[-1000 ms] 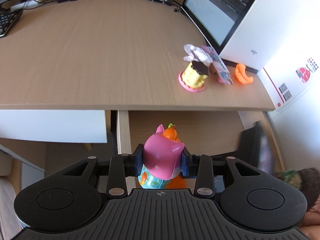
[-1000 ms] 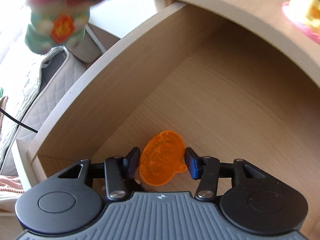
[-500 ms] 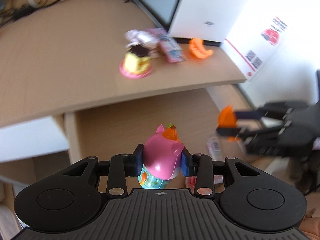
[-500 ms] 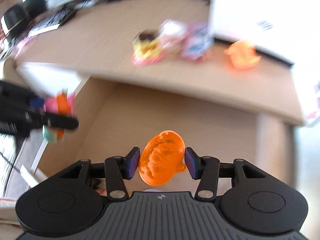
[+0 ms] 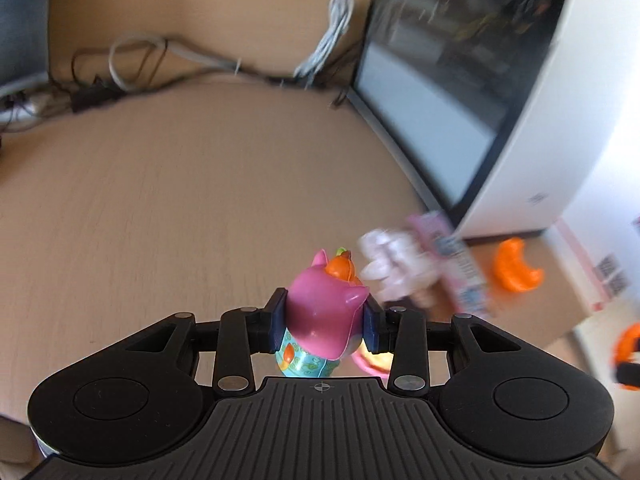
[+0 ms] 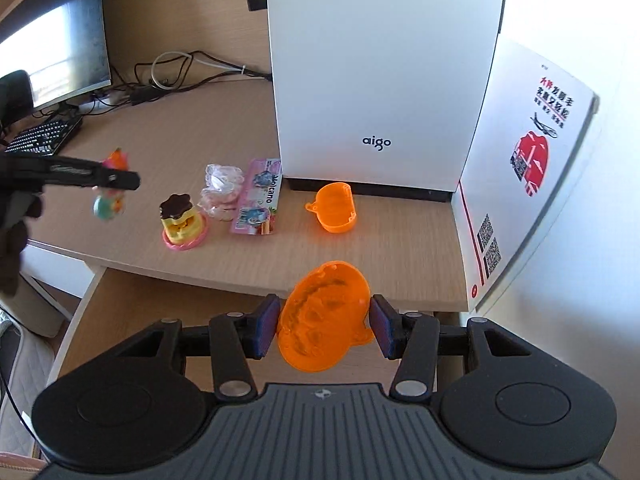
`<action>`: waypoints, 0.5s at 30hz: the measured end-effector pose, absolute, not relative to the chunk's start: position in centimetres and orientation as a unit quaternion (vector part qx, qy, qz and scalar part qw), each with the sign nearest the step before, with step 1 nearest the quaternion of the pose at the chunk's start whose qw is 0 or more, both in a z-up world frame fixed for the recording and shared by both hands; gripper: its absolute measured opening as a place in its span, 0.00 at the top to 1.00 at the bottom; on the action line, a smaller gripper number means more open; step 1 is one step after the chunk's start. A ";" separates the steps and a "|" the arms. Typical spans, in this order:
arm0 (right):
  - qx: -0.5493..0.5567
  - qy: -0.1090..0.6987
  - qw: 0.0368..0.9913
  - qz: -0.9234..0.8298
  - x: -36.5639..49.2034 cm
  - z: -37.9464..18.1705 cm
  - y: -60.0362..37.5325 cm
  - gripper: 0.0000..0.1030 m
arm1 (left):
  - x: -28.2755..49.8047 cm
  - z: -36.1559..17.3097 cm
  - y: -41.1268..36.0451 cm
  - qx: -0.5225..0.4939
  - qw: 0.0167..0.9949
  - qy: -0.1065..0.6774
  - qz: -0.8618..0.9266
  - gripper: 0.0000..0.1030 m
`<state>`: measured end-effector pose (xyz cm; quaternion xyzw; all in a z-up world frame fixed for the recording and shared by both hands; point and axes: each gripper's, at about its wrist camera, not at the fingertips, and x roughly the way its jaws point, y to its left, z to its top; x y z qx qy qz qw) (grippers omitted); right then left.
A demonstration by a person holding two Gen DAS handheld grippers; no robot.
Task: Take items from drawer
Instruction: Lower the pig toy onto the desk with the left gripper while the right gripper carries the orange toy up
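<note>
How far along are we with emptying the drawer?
Done: pudding toy, wrapped sweets, pink packet and orange shell lie on the desk. In hand: left gripper holds pink figure, right gripper orange lid. Left: setting both down.

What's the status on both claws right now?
Left claw shut on pink toy, over desk. Right claw shut on orange shell, above drawer. Nothing blocking.
</note>
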<state>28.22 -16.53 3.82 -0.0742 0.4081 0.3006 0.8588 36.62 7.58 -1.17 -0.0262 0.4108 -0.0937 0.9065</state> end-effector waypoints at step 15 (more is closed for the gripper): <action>-0.075 0.429 0.851 0.293 31.1 1.5 -14.9 0.52 | 39.1 -4.9 7.0 -0.033 0.904 0.415 -0.097 0.60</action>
